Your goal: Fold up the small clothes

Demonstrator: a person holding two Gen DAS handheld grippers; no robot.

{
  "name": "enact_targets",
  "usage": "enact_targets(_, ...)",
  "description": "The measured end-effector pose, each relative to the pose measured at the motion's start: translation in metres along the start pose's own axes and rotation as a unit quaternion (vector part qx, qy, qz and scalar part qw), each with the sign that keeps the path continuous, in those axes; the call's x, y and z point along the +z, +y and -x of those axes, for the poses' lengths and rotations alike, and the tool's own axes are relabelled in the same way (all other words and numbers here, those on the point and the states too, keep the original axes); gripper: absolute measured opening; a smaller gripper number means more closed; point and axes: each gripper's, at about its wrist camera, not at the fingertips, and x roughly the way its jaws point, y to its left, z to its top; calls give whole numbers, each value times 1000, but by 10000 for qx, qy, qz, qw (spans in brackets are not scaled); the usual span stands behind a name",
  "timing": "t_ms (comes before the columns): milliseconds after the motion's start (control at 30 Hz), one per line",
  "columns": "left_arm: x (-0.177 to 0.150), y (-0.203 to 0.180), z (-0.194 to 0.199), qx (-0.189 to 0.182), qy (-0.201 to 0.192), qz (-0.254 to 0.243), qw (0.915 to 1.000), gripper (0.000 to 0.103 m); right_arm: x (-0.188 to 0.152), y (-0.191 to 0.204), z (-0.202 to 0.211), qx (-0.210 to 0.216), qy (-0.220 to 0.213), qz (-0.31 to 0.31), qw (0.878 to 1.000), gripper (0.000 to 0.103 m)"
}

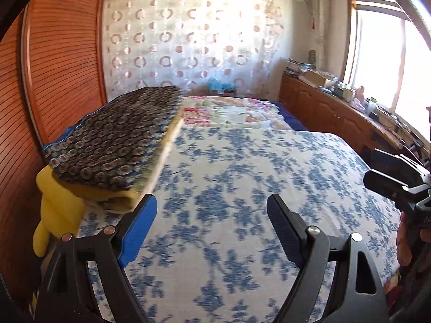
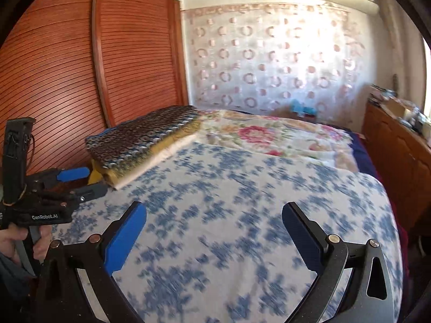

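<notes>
Hovering wide open and empty over the blue-flowered bedspread [image 2: 242,215], the left gripper [image 1: 212,226] and right gripper [image 2: 215,237] hold nothing. The folded stack of clothes [image 2: 142,140] sits by the wardrobe, so this looks like a pause between garments. Next comes fetching another piece; none is visible.

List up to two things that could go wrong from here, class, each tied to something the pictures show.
1. The stack of folded clothes lies at the bed's edge beside the wardrobe; a nudge from the open left gripper might tip it off.
2. Both views are blurred, and the open right gripper hangs close by; the two could collide.
</notes>
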Motion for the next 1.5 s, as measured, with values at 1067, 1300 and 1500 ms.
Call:
enact_targets(1067,65,-62,87,-216,-965,-326,9946,84,13,-23,118,-977,-861,-450,9905,101)
enact_targets(1300,64,-52,96,-35,-1063,-291,9939,84,9,-30,112,-1092,-957,-465,9883,101)
enact_targets(1500,64,-48,92,3,-1036,-232,9943,84,9,-37,107,-1132,-981,-456,9877,101)
